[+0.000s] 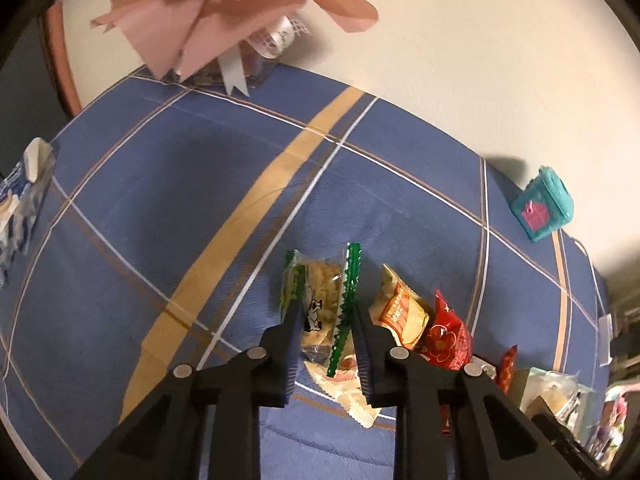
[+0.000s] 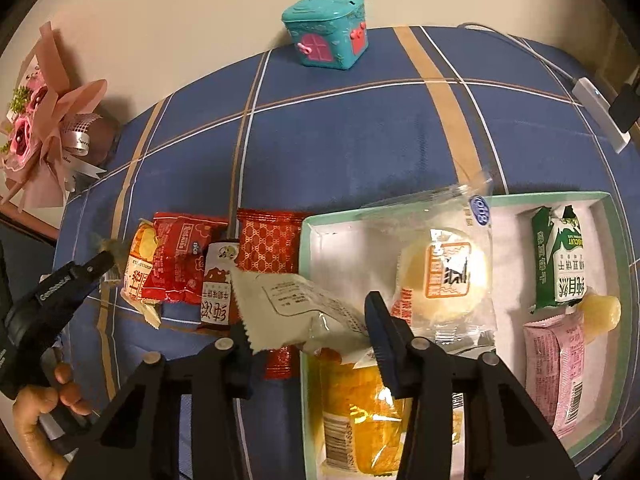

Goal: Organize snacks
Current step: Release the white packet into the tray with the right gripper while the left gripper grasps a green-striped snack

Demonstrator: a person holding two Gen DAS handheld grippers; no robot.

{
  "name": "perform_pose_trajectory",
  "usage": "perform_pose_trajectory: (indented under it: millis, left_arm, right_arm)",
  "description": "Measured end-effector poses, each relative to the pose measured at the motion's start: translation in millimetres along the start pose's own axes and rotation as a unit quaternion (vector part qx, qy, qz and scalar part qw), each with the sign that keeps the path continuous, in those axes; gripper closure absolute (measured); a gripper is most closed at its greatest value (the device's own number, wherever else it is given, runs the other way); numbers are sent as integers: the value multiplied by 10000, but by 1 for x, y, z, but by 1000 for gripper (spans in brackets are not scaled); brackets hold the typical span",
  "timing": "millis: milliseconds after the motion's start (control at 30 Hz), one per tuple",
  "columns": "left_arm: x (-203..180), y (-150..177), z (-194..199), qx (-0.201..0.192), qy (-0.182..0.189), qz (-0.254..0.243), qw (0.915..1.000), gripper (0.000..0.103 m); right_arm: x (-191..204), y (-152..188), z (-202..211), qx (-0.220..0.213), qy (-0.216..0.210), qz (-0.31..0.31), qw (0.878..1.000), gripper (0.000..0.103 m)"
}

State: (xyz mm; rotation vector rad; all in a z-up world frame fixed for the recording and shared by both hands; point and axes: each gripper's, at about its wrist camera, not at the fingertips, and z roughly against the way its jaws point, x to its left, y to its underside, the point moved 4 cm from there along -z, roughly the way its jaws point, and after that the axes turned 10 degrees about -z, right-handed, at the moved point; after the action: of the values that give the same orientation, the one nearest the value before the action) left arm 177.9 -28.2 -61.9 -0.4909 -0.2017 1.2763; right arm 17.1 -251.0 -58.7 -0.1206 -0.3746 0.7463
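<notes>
Lower right, I see the white tray (image 2: 608, 208) holding several snacks; right gripper (image 2: 308, 330) jaws clamp a pale packet (image 2: 296, 300) over its left rim, left gripper (image 1: 326, 326) jaws pinch a green-edged cracker pack (image 1: 320, 300).

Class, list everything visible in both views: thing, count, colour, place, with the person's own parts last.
Tablecloth: one, blue plaid, underneath everything.
Box: one, mint-rimmed, right.
Boxed snacks: about five, mixed colours, inside box.
Loose snacks: four, mostly red, left of box.
Toy house: one, teal, far edge.
Bouquet: one, pink, far left.
Left gripper: one, black, fingers shut on green-edged packet.
Right gripper: one, black, fingers shut on white packet.
Hand: one, holding left gripper.
</notes>
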Motion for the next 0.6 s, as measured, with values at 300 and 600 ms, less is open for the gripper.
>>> perform_pose_trajectory:
  millis: [300,600]
  left_arm:
    - [0,8,17,111,226,327,9991,79]
    - [-7,23,41,82,356,518,9980,81]
  right_arm:
    - [-10,-2,13,-74,-45,-33,10000,80]
    - [-30,0,29,-52,-197,-228,9995,83]
